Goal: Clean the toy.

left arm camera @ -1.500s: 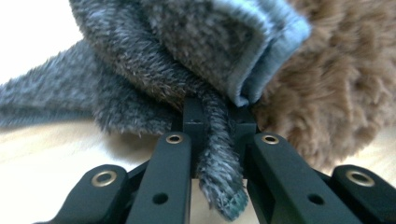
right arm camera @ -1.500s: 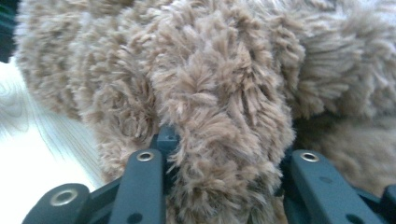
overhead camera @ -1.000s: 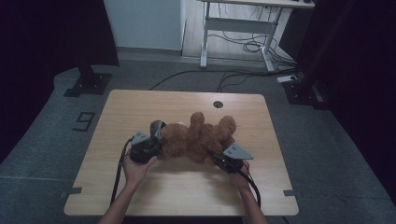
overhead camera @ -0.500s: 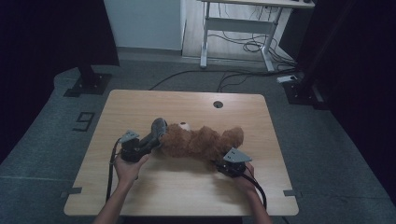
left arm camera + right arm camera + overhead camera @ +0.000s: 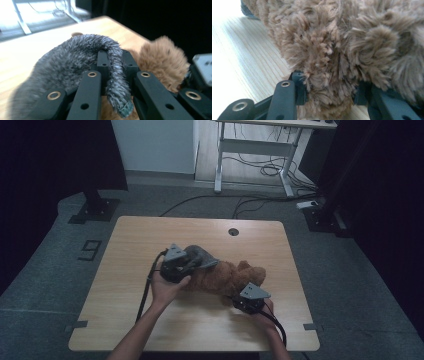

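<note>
A brown teddy bear [image 5: 226,278] lies on the wooden table [image 5: 150,235], a little right of the middle. A grey furry cloth [image 5: 201,256] drapes over its left end. My left gripper [image 5: 194,265] is lifted beside the bear and shut on that cloth; a strip of the grey furry cloth [image 5: 75,57] runs down between the jaws of my left gripper [image 5: 115,56]. My right gripper [image 5: 236,293] is at the bear's near right side. Its jaws have just been opening, and the bear's fur [image 5: 342,37] still packs the gap of my right gripper [image 5: 328,93], touching both jaws.
A round cable hole [image 5: 233,231] sits near the table's far edge. Behind the table are a white desk frame [image 5: 250,150] with loose cables on the floor, and a black stand base [image 5: 95,206] at the left. Bare wood lies left and in front of the bear.
My left gripper has risen and moved right with the grey cloth, drawing it over the bear. The bear has shifted right and settled lower. My right gripper has barely moved.
</note>
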Tool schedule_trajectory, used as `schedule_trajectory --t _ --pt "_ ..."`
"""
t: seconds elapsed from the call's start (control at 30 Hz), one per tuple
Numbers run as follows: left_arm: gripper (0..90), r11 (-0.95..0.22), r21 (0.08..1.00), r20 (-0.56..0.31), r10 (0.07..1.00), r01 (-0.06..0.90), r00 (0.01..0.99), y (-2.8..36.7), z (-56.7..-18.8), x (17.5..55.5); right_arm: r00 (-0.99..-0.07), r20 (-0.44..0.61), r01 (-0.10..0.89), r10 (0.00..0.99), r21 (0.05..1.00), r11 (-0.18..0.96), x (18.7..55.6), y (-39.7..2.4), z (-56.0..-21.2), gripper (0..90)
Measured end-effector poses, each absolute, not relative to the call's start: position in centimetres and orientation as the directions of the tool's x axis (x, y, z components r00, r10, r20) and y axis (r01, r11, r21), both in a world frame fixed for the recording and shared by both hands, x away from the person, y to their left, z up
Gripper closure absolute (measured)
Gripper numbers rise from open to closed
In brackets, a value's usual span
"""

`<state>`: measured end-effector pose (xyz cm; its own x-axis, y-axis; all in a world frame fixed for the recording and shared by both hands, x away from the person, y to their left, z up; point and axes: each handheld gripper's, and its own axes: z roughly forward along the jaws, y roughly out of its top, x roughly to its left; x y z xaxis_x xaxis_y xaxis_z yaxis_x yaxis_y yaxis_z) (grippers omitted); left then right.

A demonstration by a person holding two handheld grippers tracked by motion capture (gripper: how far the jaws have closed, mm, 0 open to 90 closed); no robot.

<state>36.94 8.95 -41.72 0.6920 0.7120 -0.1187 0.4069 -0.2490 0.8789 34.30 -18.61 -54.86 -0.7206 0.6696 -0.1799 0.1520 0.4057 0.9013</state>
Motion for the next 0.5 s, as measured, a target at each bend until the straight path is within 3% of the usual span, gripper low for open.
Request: schedule_trajectory --t 0.13,0.27,0.37,0.5 --pt "79.5 -0.333 0.813 -0.097 0.731 0.477 0.676 7.2 -44.3 38.0 -0.721 -0.183 0.155 0.668 0.898 0.413 34.2 -18.7 -54.9 57.1" --pt "80.2 -0.322 0.793 -0.114 0.755 0.516 0.646 8.9 -46.0 37.9 -0.721 -0.183 0.165 0.669 0.891 0.422 34.0 -18.8 -54.9 55.8" --pt "81.0 -0.279 0.800 -0.170 0.744 0.531 0.647 10.5 -47.1 37.3 -0.715 -0.164 0.195 0.679 0.886 0.420 33.7 -18.6 -54.8 47.8" --pt "81.1 -0.277 0.815 -0.161 0.735 0.509 0.658 10.9 -47.7 35.8 -0.713 -0.087 0.250 0.696 0.895 0.369 32.7 -19.3 -54.4 35.7"
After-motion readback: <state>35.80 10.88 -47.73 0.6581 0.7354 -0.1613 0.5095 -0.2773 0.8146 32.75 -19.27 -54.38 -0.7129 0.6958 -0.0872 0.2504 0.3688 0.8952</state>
